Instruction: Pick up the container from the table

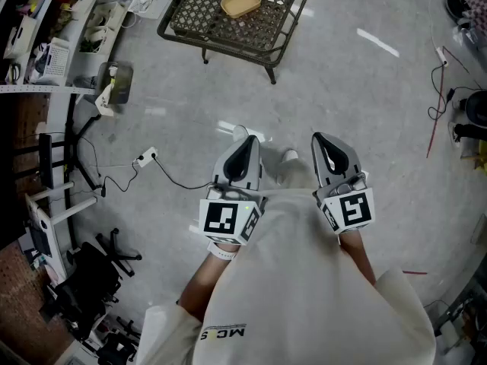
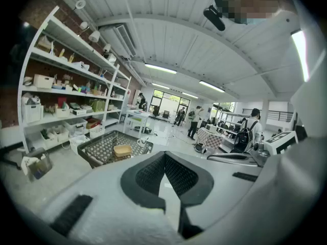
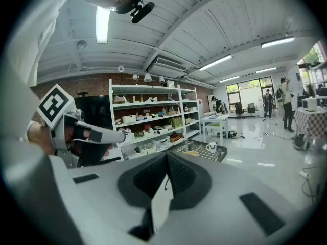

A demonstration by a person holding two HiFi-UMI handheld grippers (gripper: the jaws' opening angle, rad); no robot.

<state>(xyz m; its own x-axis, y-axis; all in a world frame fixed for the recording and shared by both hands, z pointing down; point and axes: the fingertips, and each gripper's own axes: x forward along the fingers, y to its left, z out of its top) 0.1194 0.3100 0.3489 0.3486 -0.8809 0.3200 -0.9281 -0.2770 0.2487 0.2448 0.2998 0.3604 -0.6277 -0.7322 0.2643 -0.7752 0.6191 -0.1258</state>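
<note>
A shallow tan container (image 1: 240, 2) lies on a black lattice-top metal table (image 1: 198, 17) far ahead of me on the concrete floor. In the left gripper view the container (image 2: 122, 150) shows small on that table (image 2: 99, 149), with a white mug (image 2: 142, 143) beside it. The right gripper view catches the table (image 3: 200, 150) and mug (image 3: 212, 147) beyond its jaws. My left gripper (image 1: 242, 132) and right gripper (image 1: 318, 137) hang side by side close to my body, well short of the table. Both are shut with nothing between the pads.
White shelving (image 1: 53, 36) full of boxes runs along the left. A power strip (image 1: 146, 157) and black cables trail across the floor, with an office chair (image 1: 95, 272) at lower left. More cables (image 1: 437, 105) lie at right. People (image 2: 194, 121) stand far off in the room.
</note>
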